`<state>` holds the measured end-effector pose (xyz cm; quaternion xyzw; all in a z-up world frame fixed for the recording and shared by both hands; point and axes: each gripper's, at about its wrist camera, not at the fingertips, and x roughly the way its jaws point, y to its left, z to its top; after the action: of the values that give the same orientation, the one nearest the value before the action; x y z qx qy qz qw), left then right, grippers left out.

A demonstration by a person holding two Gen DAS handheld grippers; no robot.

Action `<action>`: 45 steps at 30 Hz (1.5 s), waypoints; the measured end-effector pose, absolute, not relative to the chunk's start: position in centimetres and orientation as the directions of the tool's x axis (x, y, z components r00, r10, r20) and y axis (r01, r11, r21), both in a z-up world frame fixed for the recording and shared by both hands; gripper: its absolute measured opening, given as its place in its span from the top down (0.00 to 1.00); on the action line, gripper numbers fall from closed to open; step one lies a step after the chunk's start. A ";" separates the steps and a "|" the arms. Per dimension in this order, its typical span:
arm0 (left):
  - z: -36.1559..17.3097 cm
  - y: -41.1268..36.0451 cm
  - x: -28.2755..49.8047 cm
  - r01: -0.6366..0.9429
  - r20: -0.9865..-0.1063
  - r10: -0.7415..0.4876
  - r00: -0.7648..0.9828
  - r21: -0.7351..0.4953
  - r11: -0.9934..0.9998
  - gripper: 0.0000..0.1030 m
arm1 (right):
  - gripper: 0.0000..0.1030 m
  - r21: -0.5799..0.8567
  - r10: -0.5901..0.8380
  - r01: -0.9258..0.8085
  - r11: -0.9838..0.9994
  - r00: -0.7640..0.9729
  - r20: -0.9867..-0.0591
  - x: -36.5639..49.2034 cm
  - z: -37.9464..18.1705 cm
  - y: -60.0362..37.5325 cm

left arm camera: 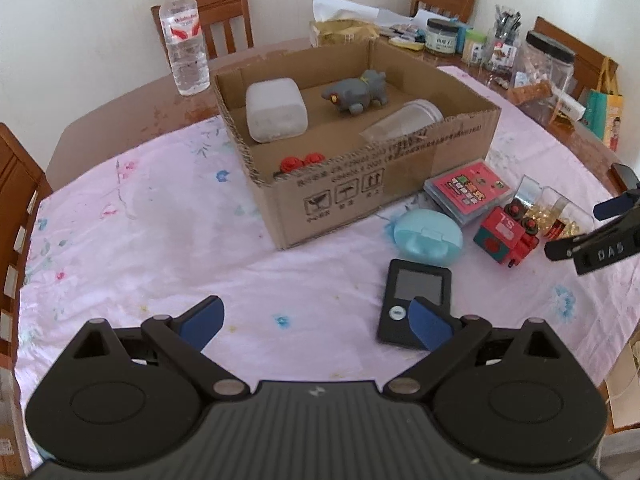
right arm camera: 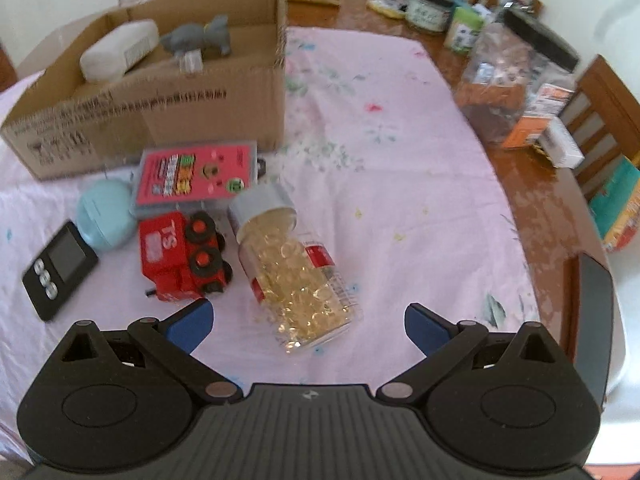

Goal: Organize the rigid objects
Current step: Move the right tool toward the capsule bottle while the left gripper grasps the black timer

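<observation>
A cardboard box on the pink cloth holds a white container, a grey toy animal, a clear jar and red pieces. Beside it lie a pink card case, a blue round case, a black timer, a red toy train and a capsule bottle. My left gripper is open and empty, its right finger over the timer. My right gripper is open around the bottom of the capsule bottle, with the train to its left.
A water bottle stands behind the box. Jars, pens and packets crowd the far table edge. Wooden chairs ring the table. The box, card case, blue case and timer also show in the right wrist view.
</observation>
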<state>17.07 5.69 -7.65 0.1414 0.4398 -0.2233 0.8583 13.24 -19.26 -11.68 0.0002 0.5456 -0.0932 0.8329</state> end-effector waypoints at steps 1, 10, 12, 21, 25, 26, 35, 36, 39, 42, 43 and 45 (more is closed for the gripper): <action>-7.8 5.1 17.0 0.497 -0.824 -0.249 0.509 0.045 0.867 0.04 | 0.00 -0.103 -0.150 0.141 0.985 0.385 -0.911 13.3 -12.0 -19.4; -9.7 0.4 16.1 0.430 -0.863 -0.149 0.483 0.085 0.899 0.04 | 0.00 -0.072 -0.070 0.008 0.997 0.380 -0.922 12.5 -13.3 -23.8; -10.2 -0.3 15.8 0.411 -0.868 -0.120 0.482 0.103 0.906 0.04 | 0.00 -0.056 -0.055 0.006 0.998 0.382 -0.923 12.5 -13.3 -25.2; -11.8 0.0 15.8 0.334 -0.883 -0.027 0.468 0.149 0.931 0.03 | 0.00 -0.026 -0.036 0.031 0.999 0.395 -0.918 13.1 -13.5 -28.7; -12.0 1.4 16.3 0.319 -0.888 -0.050 0.457 0.111 0.941 0.03 | 0.00 -0.032 -0.042 0.032 0.999 0.395 -0.918 13.5 -13.5 -28.4; -12.1 1.6 16.5 0.316 -0.888 -0.049 0.458 0.111 0.942 0.02 | 0.00 -0.032 -0.045 0.039 0.999 0.394 -0.918 13.6 -13.5 -28.4; -12.4 4.5 18.9 0.269 -0.871 -0.019 0.490 0.131 0.954 0.01 | 0.00 -0.048 -0.080 0.092 0.995 0.379 -0.922 13.9 -13.5 -28.0; -12.4 4.6 19.0 0.267 -0.871 -0.014 0.490 0.135 0.954 0.01 | 0.00 -0.046 -0.079 0.093 0.995 0.379 -0.922 13.8 -13.5 -27.9; -12.1 4.1 18.7 0.298 -0.876 -0.022 0.482 0.141 0.944 0.01 | 0.00 -0.034 -0.062 0.081 0.996 0.373 -0.926 13.6 -13.6 -27.6; -11.8 3.1 17.8 0.352 -0.880 -0.099 0.464 0.081 0.933 0.01 | 0.00 -0.023 -0.034 0.033 0.999 0.382 -0.923 13.3 -13.5 -26.7; -11.8 2.6 17.6 0.364 -0.880 -0.119 0.461 0.065 0.929 0.01 | 0.00 -0.016 -0.021 0.017 1.000 0.383 -0.923 13.2 -13.5 -26.3; -12.2 1.7 17.6 0.377 -0.878 -0.130 0.461 0.062 0.924 0.01 | 0.00 -0.021 -0.019 -0.002 1.000 0.384 -0.923 13.1 -13.7 -25.6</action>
<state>17.57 1.67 -12.19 0.1244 0.4971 -0.1497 0.8456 13.09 -25.60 -13.69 -0.0092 0.5547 -0.0050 0.8320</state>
